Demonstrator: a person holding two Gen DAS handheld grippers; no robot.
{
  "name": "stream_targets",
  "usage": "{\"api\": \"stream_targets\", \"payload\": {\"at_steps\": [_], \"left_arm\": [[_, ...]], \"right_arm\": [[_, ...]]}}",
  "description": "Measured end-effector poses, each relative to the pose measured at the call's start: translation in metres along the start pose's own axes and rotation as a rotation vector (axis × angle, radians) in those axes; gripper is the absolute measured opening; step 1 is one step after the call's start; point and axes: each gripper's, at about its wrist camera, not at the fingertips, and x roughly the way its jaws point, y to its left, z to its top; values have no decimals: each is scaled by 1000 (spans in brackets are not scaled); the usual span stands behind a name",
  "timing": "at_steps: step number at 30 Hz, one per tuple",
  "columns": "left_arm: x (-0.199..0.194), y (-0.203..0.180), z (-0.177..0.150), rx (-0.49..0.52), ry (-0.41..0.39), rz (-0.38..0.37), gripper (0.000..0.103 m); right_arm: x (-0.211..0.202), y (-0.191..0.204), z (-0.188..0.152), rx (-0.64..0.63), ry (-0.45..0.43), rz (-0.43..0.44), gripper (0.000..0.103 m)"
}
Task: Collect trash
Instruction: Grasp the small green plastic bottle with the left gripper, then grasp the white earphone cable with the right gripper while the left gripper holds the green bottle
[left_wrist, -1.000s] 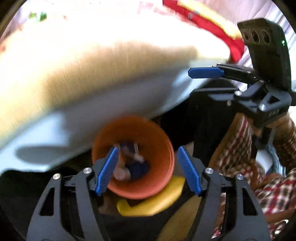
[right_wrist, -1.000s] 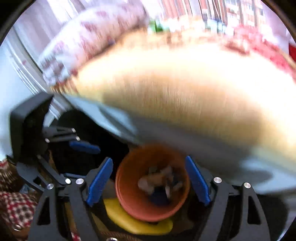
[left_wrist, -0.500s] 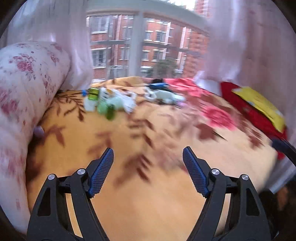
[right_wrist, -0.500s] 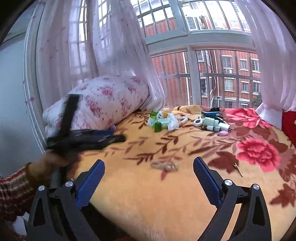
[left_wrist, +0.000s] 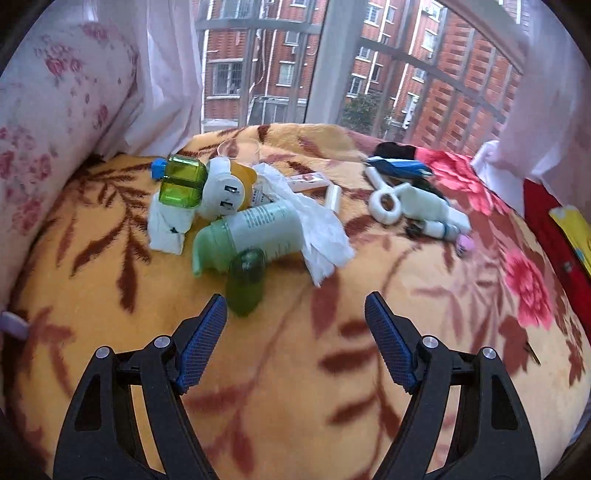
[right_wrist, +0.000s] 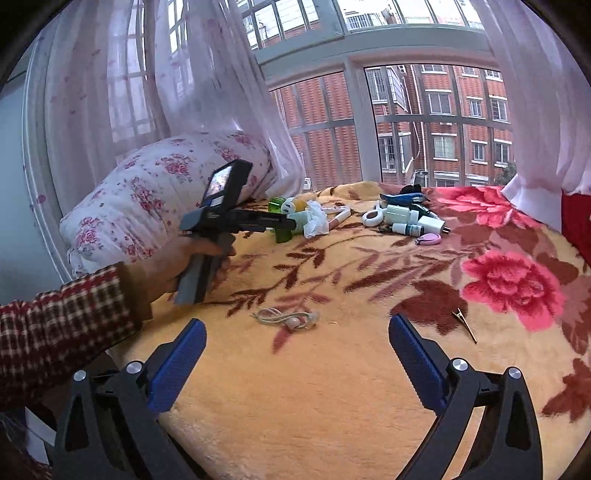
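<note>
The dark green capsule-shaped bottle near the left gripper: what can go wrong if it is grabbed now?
1. The dark green capsule-shaped bottle lies nearer one finger of the open left gripper; closing may push it away.
2. It touches the pale green cylindrical bottle, which may roll on the soft yellow floral blanket.

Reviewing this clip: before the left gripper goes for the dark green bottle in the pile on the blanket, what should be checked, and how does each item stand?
1. Left gripper jaws open and empty: ok.
2. Dark green bottle in view, lying just ahead of the left jaw: ok.
3. Bottle centred between the jaws: not ok, it sits off to the left side.
4. Bottle free of neighbours: not ok, its far end meets the pale green bottle; crumpled tissue lies close.
5. Right gripper open, empty, away from the pile: ok.
6. Trash container in view: not ok, neither view shows one.
</note>
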Motion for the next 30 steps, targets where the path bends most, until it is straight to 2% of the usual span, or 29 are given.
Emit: {"api": "stream_targets", "payload": {"at_steps": [4,6,7,10,14,18,20,23,26,30], "left_arm": [[21,3,8,7,20,56,75],[31,9,11,-9,26,64,51],[33,13,11,-18,26,84,29],[24,21,5,-36,-4,82,28],[-4,12,-7,10,-41,51,28],[-39,-1,-25,24,-62,-5,28],[-63,-8,-39,27,-81,-34,28],[-95,-16,-62,28,-102,-70,28],[-113,-21,-82,32,-87,-98,28],[-135,-27,-110,60,-84,-106,28]], "right_arm": [[0,-8,-1,15,-12,24,98],[0,-12,-2,31,-25,34,98],[0,-14,-1,39,-29,39,98],[0,-21,2,70,-31,4,98],[13,-28,7,90,35,5,98],[40,-9,14,-65,135,-28,98],[55,2,15,-139,176,-6,97],[76,12,21,-189,220,20,97],[103,14,26,-205,279,37,97],[146,20,22,-248,393,54,96]]}}
